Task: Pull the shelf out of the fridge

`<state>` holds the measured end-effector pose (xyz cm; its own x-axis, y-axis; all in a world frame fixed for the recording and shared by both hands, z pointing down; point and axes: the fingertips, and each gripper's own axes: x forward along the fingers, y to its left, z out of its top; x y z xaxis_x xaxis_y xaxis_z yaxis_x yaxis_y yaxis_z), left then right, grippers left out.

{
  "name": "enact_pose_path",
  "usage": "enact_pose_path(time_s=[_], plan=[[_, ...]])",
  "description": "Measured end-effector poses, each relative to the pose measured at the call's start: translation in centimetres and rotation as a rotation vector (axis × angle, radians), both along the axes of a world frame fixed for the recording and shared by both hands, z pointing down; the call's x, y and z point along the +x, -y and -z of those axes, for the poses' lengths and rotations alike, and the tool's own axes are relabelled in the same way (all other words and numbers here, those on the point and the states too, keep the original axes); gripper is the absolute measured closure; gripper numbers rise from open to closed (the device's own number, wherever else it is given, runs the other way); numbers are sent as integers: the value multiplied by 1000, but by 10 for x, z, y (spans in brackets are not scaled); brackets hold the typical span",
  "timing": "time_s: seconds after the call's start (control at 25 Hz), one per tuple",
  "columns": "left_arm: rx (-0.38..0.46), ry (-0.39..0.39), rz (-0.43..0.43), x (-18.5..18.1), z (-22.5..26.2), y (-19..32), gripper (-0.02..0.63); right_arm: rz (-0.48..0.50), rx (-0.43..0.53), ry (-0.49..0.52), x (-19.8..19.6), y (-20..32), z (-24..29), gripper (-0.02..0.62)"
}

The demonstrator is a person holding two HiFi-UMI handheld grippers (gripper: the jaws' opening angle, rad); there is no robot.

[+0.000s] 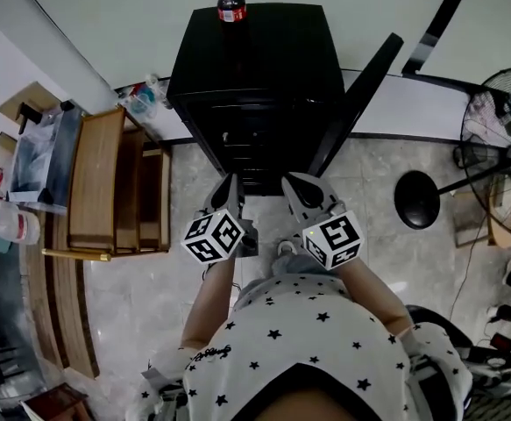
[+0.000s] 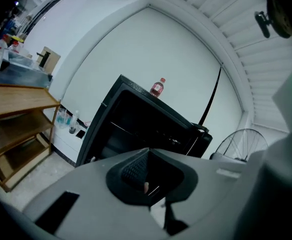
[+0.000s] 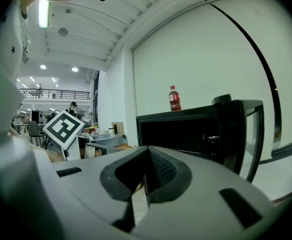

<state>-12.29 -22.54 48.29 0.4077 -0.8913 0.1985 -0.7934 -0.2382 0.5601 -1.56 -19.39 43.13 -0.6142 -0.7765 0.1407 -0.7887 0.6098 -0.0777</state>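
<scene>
A pale stone floor (image 1: 132,323) fills the bottom of the head view. At 12 o'clock stands a small black box-shaped fridge (image 1: 255,60). Its black door (image 1: 356,103) is swung open and sticks out toward 2 o'clock. Inside the dark fridge, a thin flat shelf (image 2: 125,129) shows as a light line. The shelf sits all the way in.

At 9 o'clock stands a brown wooden rack with open shelves (image 1: 97,182), just beside the fridge. At 6 o'clock is the person, in a white shirt with little black stars (image 1: 299,340). At 3 o'clock is a black standing fan with a round foot (image 1: 417,198), well apart from the fridge.

The person holds both claws out in front, side by side, pointing at the open front of the fridge. The grey left claw (image 1: 229,182) has a black-and-white marker cube (image 1: 213,235) on it. Its two jaws are pressed together and pinch nothing. The grey right claw (image 1: 294,182) has its own marker cube (image 1: 334,239). Its jaws are pressed together too, with nothing between them. Both claws are near the fridge but do not touch it.

On top of the fridge, toward its back edge, stands a small dark cola bottle with a red cap (image 1: 230,3). It is upright.
</scene>
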Motion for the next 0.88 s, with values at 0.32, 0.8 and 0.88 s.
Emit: enact_pose_path(time_s=[0.32,0.8,0.88], plan=[[-72,-349,83,18,-25,63,594,31,-8,-1,24,32,-6,601],[-62,-679,128,47,-46,151,550,35,-53,35,52,62,-22,601],[-49,-700,127,48,-48,163,503,33,-62,39,54,65,-25,601]])
